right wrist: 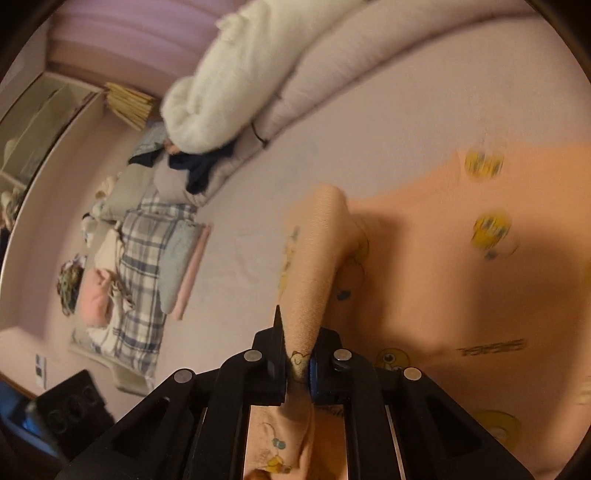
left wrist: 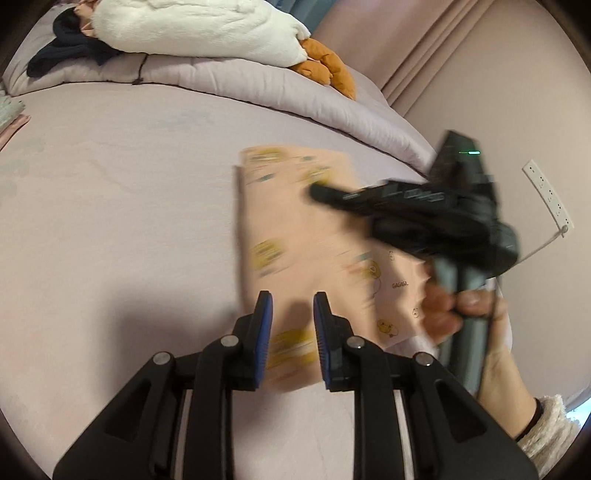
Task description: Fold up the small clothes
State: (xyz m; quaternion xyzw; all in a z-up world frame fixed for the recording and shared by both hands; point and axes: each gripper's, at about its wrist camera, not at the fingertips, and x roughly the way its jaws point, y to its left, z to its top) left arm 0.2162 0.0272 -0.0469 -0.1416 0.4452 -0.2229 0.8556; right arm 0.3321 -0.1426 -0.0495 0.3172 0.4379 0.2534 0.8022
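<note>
A small peach garment (left wrist: 295, 236) with yellow cartoon prints lies partly folded on the pink bedsheet (left wrist: 110, 221). My left gripper (left wrist: 292, 314) is open and empty, hovering just above the garment's near edge. My right gripper (left wrist: 321, 192) shows blurred in the left wrist view, over the garment's far right part. In the right wrist view my right gripper (right wrist: 298, 354) is shut on a pinched fold of the peach garment (right wrist: 310, 258), lifted off the rest of the cloth (right wrist: 461, 295).
A rolled pink duvet (left wrist: 258, 85) with a white plush toy (left wrist: 207, 26) lies along the far side. Dark clothing (left wrist: 66, 51) sits at the far left. A stack of folded clothes (right wrist: 147, 258) and pillows lies beyond the sheet. A wall socket strip (left wrist: 546, 192) is at right.
</note>
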